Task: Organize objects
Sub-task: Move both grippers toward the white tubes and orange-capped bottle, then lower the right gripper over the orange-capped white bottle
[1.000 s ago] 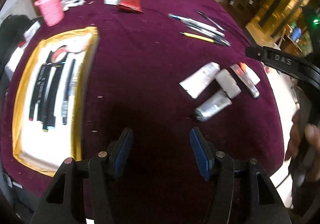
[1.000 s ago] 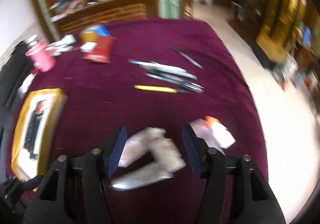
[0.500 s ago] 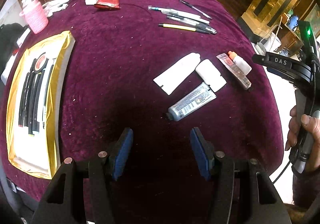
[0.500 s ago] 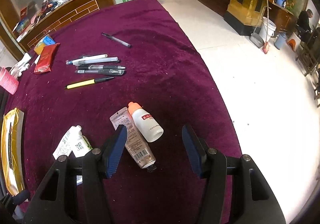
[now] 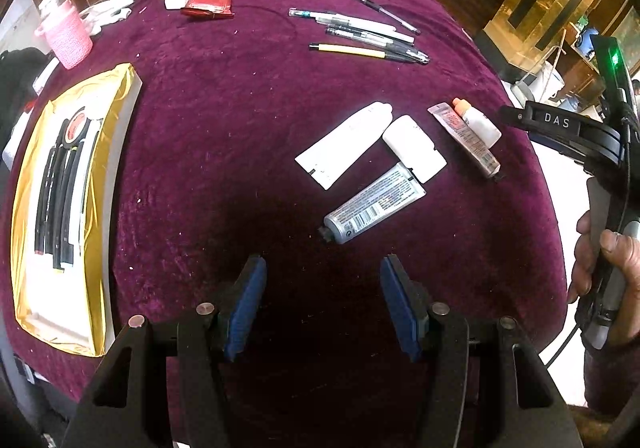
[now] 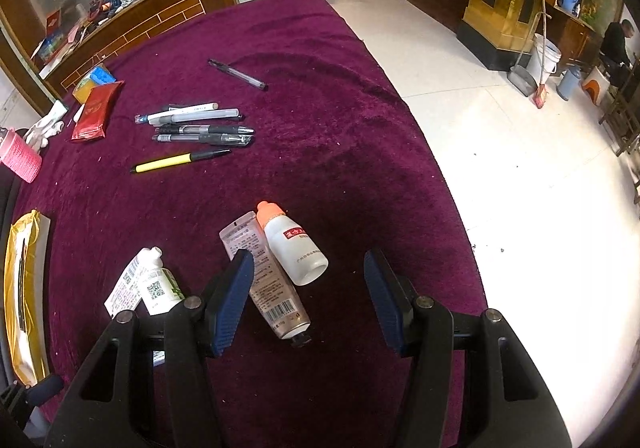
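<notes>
Tubes (image 5: 374, 209), bottle (image 6: 294, 246) loose on cloth — both claws (image 5: 322, 300) (image 6: 308, 294) spread, empty.

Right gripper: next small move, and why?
Probably lower the right gripper and close on the small white bottle with the orange cap. Its jaws are open and empty, and the bottle lies loose on the maroon velvet cloth, partly between them, beside a beige tube.

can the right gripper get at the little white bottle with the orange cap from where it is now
Probably yes. The right gripper is open and empty, and the white bottle lies on the cloth just ahead of its fingertips with nothing over it. The pink tube lies against its side, so that could get nudged.
</notes>
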`<move>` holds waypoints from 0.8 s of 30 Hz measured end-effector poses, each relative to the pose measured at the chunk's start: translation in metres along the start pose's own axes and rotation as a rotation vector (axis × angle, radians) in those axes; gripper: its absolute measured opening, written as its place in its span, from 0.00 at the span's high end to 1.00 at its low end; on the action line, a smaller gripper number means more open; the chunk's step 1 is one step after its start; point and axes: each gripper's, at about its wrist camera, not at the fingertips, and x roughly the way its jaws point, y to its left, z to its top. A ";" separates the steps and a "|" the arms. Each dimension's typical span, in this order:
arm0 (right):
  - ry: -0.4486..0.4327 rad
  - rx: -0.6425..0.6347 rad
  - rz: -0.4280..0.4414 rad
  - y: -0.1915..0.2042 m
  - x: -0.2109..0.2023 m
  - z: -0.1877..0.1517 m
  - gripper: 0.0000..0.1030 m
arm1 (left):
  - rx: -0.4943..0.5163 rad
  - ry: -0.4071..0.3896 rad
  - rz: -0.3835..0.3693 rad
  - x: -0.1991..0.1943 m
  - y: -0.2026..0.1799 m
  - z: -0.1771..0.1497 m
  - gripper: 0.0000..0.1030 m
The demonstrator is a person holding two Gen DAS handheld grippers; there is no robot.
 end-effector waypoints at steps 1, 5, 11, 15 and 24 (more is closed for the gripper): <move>0.000 -0.002 0.001 0.001 0.000 0.000 0.45 | -0.002 0.000 0.000 0.000 0.000 0.000 0.48; 0.003 -0.010 0.004 0.004 0.001 0.000 0.45 | -0.009 -0.001 0.001 0.001 0.001 -0.001 0.48; 0.002 -0.018 0.004 0.007 0.002 0.001 0.45 | -0.016 -0.001 0.001 0.001 0.002 -0.002 0.48; 0.005 -0.018 0.004 0.007 0.003 0.000 0.45 | -0.021 0.000 0.000 0.002 0.004 -0.003 0.48; 0.010 -0.010 0.001 0.006 0.004 -0.003 0.45 | -0.023 0.009 -0.005 0.005 0.004 -0.003 0.48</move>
